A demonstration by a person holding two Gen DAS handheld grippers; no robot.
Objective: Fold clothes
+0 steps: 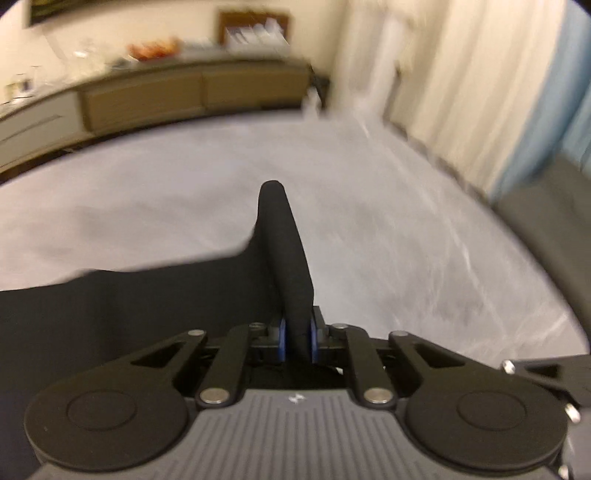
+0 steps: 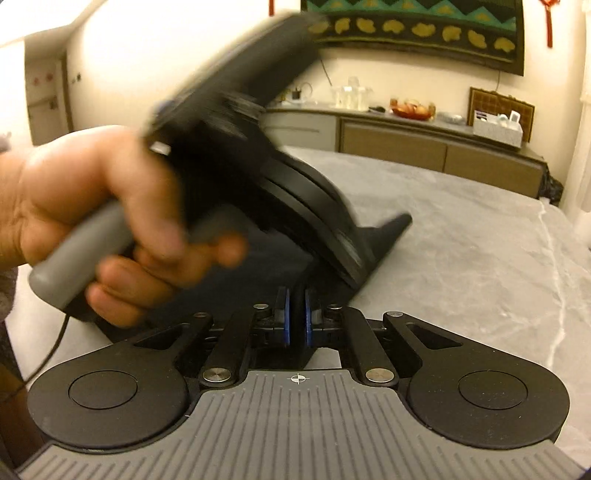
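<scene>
A black garment lies on the grey marbled tabletop. My left gripper is shut on a thick fold of it, which sticks up past the blue pads as a narrow ridge. In the right wrist view the same garment runs from under the left tool's blurred body, held by a hand, down to my right gripper. The right gripper's blue pads stand close together with dark cloth between them.
A long sideboard with bowls, glassware and a box stands beyond the table's far edge. Pale curtains and a dark seat lie to the right. A patterned hanging is on the wall. Bare tabletop spreads right of the garment.
</scene>
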